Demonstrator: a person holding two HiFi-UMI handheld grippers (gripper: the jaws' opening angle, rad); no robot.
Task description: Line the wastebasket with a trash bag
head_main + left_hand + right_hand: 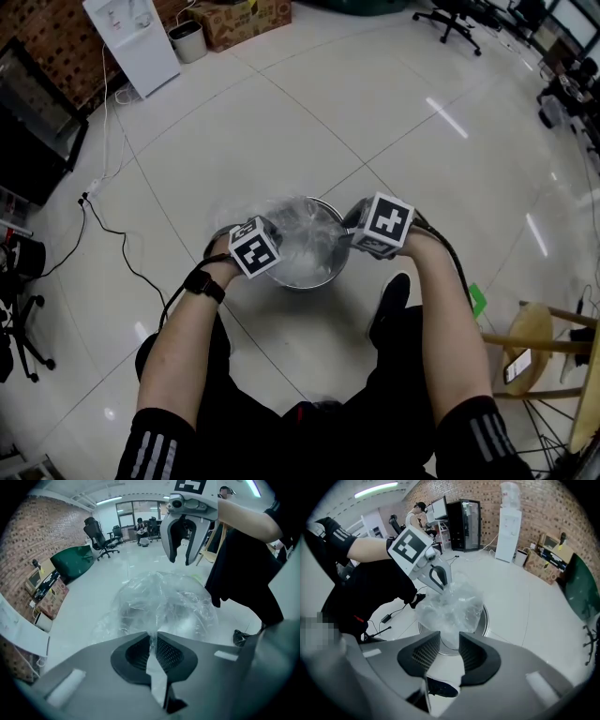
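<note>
Glossy pale tiled floor (pixel 281 122) catching streaks of ceiling light. Red brick wall (pixel 567 508) behind a white water dispenser (pixel 131 42) and cardboard box (pixel 246 21). Black office chair (pixel 455 21) far off; wooden stool (pixel 544 337) nearby; possibly a green beanbag (pixel 72 560)

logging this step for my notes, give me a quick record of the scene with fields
wastebasket: round, metal, standing on the tiled floor
trash bag: clear plastic, bunched and puffed up over the wastebasket, rim partly bare
left tool: shut on a fold of the bag
right tool: open, bag plastic at the gap, not pinched
stage: bag not yet spread around the rim
</note>
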